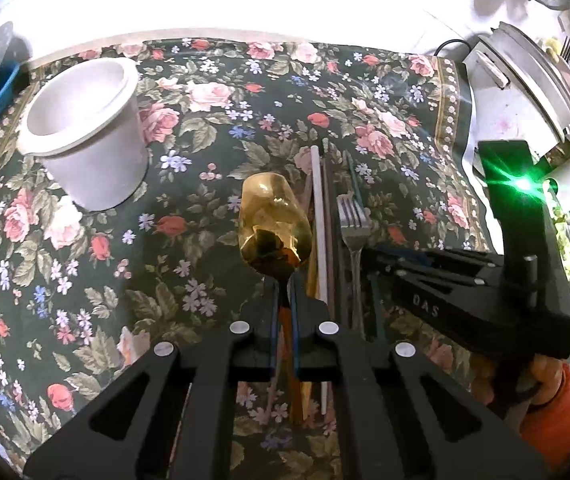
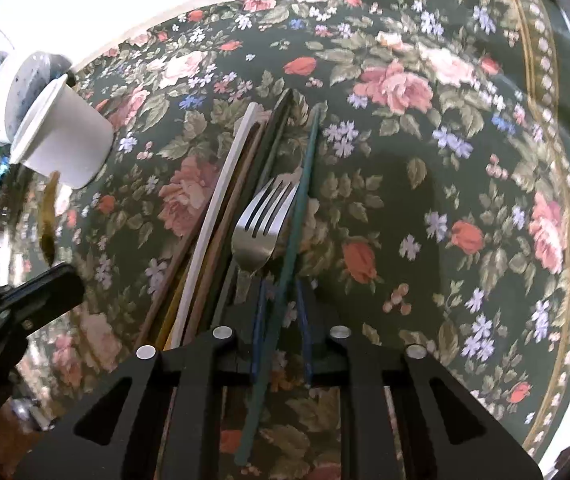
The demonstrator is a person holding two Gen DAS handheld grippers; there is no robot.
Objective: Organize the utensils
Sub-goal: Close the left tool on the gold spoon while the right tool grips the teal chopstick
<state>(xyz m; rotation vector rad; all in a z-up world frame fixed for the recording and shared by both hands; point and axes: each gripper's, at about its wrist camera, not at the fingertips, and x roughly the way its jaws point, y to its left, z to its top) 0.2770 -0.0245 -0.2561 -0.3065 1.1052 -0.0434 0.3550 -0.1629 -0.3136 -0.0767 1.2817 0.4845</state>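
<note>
A dark floral tablecloth [image 1: 365,92] covers the work surface, and everything that matters sits on it; up and to the left in the left wrist view stands a white cup [image 1: 85,136], upright with its mouth open and apparently empty, well apart from the cutlery; to the right of centre lies a bundle of long utensils, a white chopstick [image 1: 319,220], brown and dark sticks, a green chopstick [image 2: 301,200] and a steel fork [image 2: 261,224], all lying parallel with their long axes running away from both cameras. The left gripper [image 1: 283,300] is pressed together on the neck of a gold spoon [image 1: 275,224], bowl forward and lifted clear of the cloth; the cup lies ahead and to the left of that bowl, so the left hand is the nearer one for a drop into it, and the spoon's axis would have to tip handle-up or bowl-down over the rim. The right gripper [image 2: 281,320] points down over the bundle with the green chopstick running lengthwise between its blue pads [image 2: 259,320]; the jaws look nearly shut, and the stick appears pinched though contact is hard to confirm; the fork's neck sits just beside the left pad, near enough to be dragged along.
</note>
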